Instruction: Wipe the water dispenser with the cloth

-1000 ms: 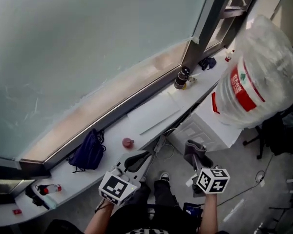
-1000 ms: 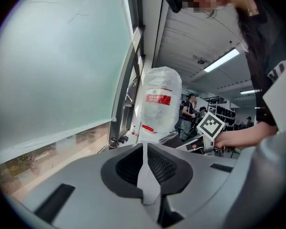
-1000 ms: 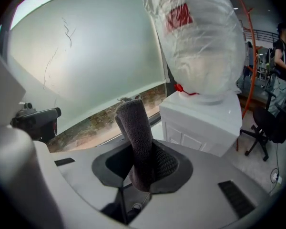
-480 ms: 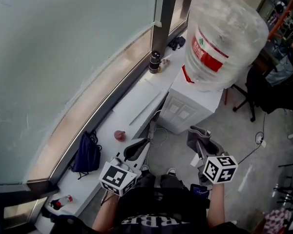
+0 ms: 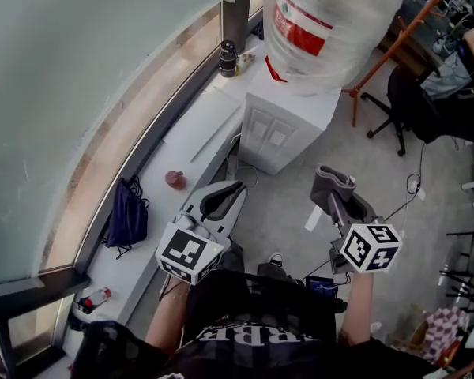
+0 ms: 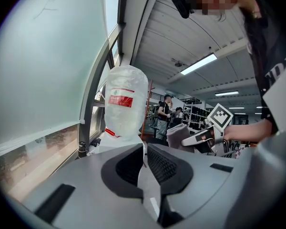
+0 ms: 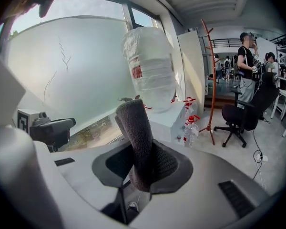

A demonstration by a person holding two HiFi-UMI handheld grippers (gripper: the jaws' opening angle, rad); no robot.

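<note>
– Two grippers checked. Cloth (image 7: 138, 137) is clamped in right gripper (image 5: 340, 200) fingers, held well apart from water dispenser (image 5: 272, 136).
– Left gripper (image 5: 221, 198) fingers almost closed, nothing gripped. Dispenser bottle (image 5: 332, 22) is cut off at top edge.

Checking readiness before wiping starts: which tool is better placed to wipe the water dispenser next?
Right. The right tool clamps the grey cloth, which points toward the water dispenser ahead. The left tool holds nothing, its jaws nearly together.
</note>
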